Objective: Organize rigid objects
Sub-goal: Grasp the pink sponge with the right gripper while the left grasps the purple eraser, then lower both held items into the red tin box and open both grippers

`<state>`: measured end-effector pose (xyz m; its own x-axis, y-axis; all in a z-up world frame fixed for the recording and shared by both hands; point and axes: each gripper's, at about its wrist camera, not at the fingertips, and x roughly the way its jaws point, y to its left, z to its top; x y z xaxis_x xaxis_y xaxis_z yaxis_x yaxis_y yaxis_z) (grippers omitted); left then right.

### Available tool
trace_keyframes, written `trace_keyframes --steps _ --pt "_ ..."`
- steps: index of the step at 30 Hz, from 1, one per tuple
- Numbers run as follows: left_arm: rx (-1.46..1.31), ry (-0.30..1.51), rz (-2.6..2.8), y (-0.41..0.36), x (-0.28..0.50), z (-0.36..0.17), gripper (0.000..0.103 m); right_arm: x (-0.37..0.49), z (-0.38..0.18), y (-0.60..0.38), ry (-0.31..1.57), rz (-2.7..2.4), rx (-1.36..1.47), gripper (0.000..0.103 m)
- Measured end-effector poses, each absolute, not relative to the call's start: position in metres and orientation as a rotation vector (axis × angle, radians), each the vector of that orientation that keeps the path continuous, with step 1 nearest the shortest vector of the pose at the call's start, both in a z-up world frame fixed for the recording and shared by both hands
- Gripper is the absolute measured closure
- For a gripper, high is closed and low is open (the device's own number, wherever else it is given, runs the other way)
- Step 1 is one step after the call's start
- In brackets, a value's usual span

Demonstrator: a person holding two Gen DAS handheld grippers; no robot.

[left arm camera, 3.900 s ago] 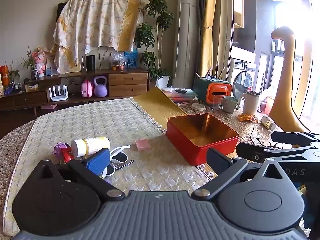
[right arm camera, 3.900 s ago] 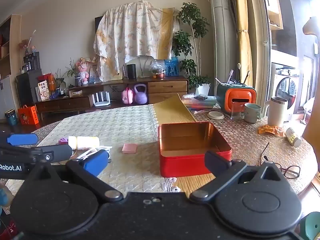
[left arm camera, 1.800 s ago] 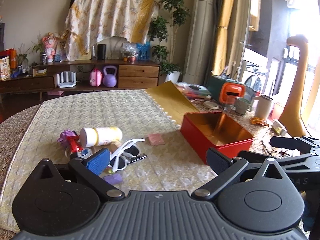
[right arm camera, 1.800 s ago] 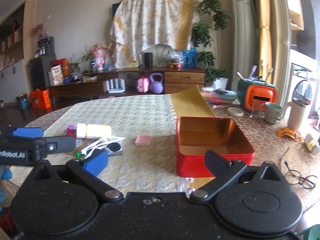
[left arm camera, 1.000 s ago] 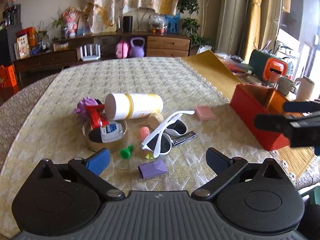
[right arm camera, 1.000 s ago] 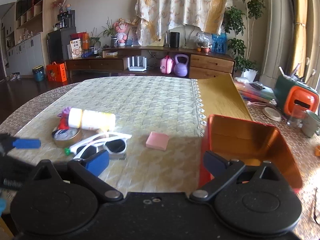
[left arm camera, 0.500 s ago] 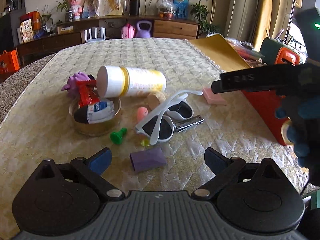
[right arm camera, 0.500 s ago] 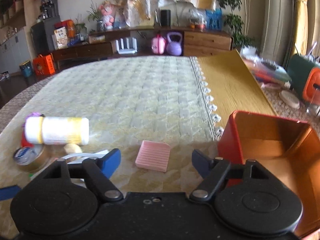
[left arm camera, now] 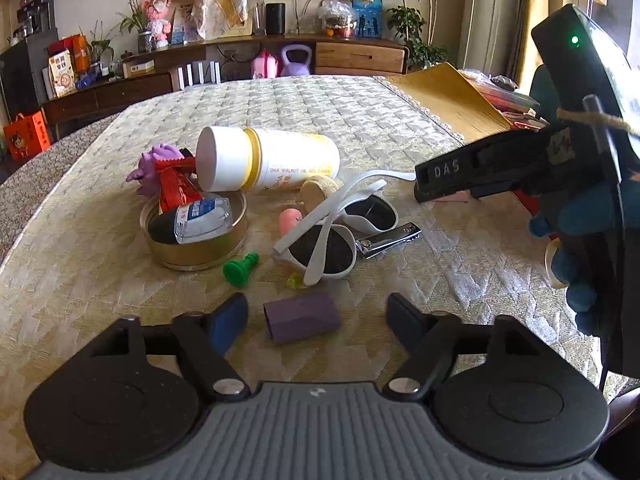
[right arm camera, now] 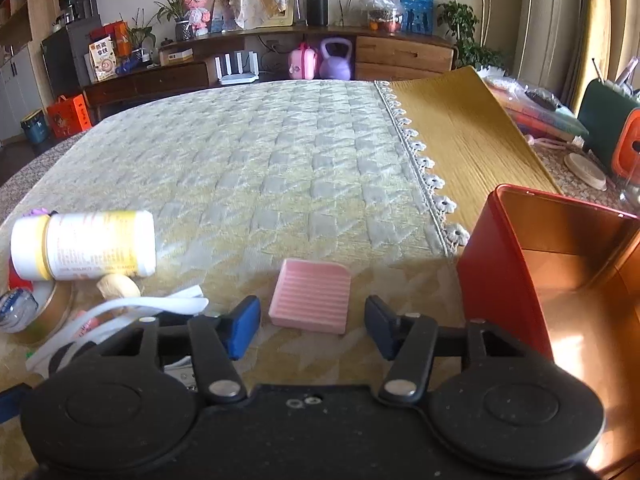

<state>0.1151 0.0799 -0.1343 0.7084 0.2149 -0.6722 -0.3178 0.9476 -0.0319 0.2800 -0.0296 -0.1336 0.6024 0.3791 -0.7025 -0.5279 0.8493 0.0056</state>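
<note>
My left gripper is open, its fingers either side of a purple block on the quilted tablecloth, not touching it. Beyond lie white sunglasses, nail clippers, a green peg, a pink capsule, a white and yellow bottle and a round tin with a small bottle in it. My right gripper is open around a pink ribbed block, beside the open red tin box. The right gripper also shows in the left wrist view.
A purple toy and a red packet lie by the bottle. A yellow mat lies behind the red box. An orange and green holder stands at far right. A sideboard runs along the far wall.
Both grippers have come down and forward: the left now brackets the purple block, the right now brackets the pink block. Both stay open.
</note>
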Motion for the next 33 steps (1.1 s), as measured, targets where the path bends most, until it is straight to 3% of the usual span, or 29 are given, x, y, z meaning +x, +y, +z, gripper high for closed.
trace_keyframes --steps 6,12,33 --pt "-0.138 0.719 0.296 0.078 0.114 -0.134 0.044 0.276 -0.133 -0.032 0.744 0.521 -0.209 0.062" --pt "-0.123 0.719 0.284 0.077 0.112 -0.133 0.064 0.273 -0.130 -0.031 0.735 0.527 -0.214 0.063" --pt "-0.106 0.661 0.229 0.064 0.091 -0.092 0.064 0.219 -0.066 -0.086 0.659 0.608 -0.162 0.063"
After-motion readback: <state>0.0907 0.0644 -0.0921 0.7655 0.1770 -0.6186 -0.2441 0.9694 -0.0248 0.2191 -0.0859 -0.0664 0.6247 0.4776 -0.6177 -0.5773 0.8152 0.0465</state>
